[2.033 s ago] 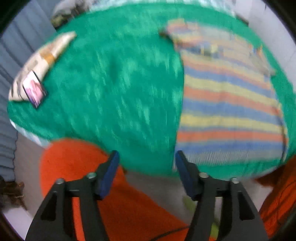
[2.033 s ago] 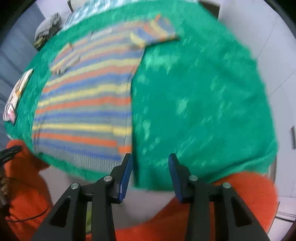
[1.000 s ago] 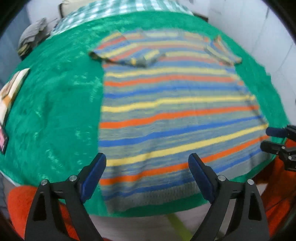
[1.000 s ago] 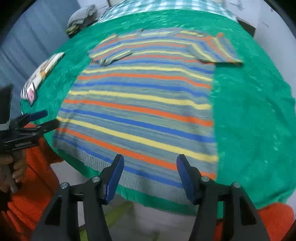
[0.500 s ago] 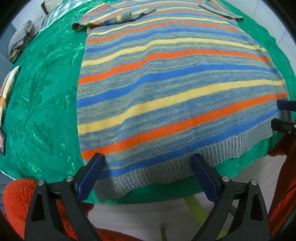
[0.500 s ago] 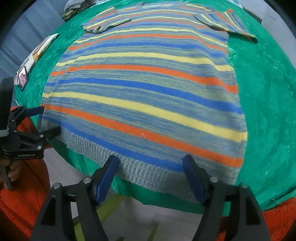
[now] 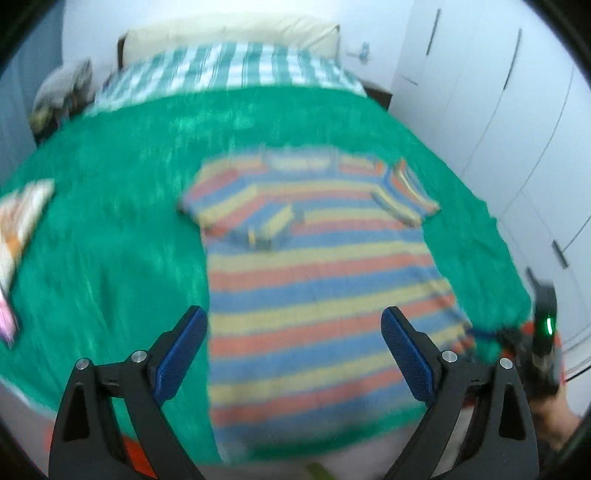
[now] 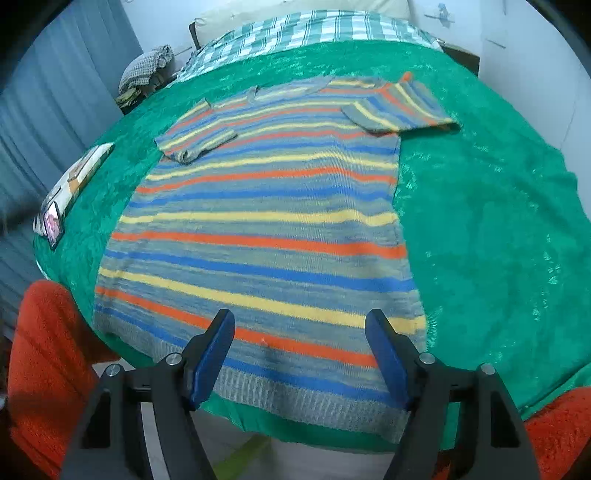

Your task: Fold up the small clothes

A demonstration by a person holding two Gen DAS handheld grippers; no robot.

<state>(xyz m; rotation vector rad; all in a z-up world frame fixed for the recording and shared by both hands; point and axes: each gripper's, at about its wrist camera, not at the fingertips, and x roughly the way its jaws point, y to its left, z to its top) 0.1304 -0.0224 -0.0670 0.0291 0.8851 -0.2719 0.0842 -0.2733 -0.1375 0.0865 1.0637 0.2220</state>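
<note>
A striped knit sweater [image 8: 266,229] in blue, yellow, orange and grey lies flat on a green bedcover [image 8: 487,221], collar far, ribbed hem near, both short sleeves folded in onto the chest. My right gripper [image 8: 300,354] is open and empty, hovering above the hem. My left gripper [image 7: 293,354] is open and empty above the lower part of the sweater [image 7: 314,288]; that view is blurred. The right gripper also shows at the right edge of the left wrist view [image 7: 491,334], near the sweater's right hem corner.
A printed packet [image 8: 70,184] lies on the cover at the left. A checked pillow [image 8: 306,29] and a bundle of cloth [image 8: 147,70] are at the far end. White cupboard doors [image 7: 498,110] stand to the right. Orange fabric [image 8: 44,362] hangs at the near edge.
Both grippers have pulled back and up from the hem, so the whole sweater now shows. Both stay open and empty. The left one is still moving.
</note>
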